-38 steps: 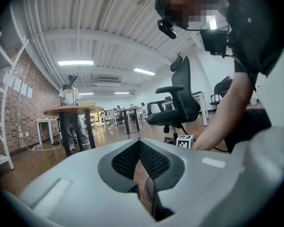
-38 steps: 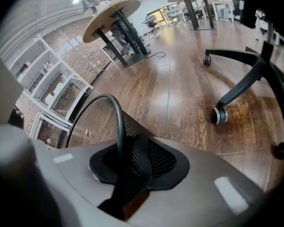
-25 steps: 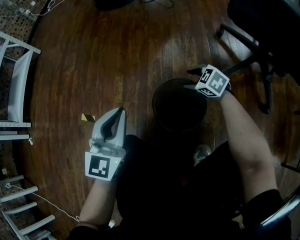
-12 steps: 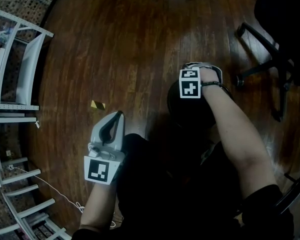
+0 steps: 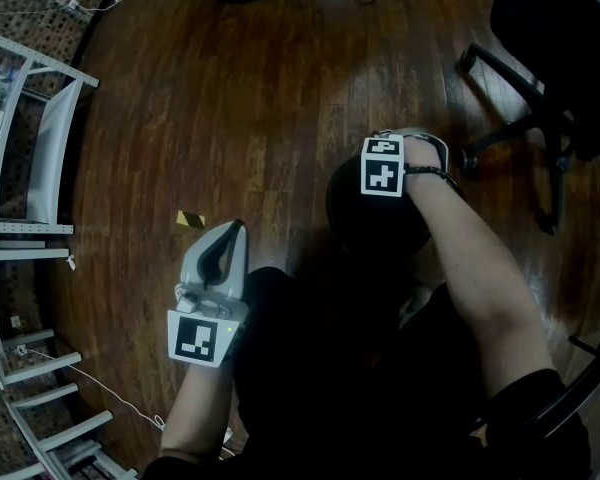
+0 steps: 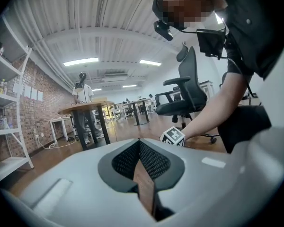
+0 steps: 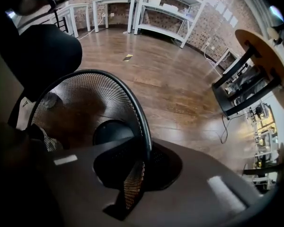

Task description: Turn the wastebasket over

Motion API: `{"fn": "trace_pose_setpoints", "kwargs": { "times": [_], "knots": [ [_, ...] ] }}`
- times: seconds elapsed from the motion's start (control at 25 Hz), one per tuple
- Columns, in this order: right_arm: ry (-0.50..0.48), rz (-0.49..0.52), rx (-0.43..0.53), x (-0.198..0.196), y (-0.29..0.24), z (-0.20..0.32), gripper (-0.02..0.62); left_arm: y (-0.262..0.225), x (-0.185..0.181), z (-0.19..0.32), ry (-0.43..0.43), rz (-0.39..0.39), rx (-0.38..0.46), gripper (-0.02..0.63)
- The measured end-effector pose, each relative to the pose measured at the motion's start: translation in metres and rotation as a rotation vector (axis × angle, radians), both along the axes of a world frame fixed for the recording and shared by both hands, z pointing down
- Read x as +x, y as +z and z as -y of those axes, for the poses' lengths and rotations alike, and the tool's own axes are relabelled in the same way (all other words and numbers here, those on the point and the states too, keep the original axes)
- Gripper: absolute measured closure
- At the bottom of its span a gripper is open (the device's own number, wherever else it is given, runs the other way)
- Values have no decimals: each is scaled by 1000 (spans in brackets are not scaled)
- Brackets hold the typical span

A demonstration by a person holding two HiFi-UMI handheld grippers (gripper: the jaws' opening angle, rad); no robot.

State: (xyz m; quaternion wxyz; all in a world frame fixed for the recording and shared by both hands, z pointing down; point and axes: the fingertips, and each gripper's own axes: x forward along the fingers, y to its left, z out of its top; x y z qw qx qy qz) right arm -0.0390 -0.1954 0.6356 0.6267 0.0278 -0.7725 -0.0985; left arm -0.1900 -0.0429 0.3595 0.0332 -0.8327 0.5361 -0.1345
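Item: wastebasket (image 7: 80, 103), black mesh, mouth up on the wooden floor (image 5: 260, 98).
Right gripper (image 7: 137, 169): fingers just clamped on its rim wall.
Left gripper (image 6: 139, 143): fingers together, empty, well apart from it.
Handling: grip firmly and roll the wrist slowly, since thin mesh may slip.
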Motion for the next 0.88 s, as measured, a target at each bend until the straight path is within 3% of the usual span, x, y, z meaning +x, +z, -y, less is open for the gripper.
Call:
{"fn": "trace_pose_setpoints", "kwargs": {
  "times": [0.2,0.48,0.68,0.88],
  "knots": [
    [65,68,140,6,-40,19,592,-4,8,4,29,-17,19,606],
    [117,71,457,14,-67,38,583,-9,9,3,52,-30,35,606],
    [71,6,517,6,-53,22,581,-18,6,6,53,-80,47,606],
    [9,2,543,-12,-52,-10,586,-25,6,7,86,-96,85,606]
  ]
}}
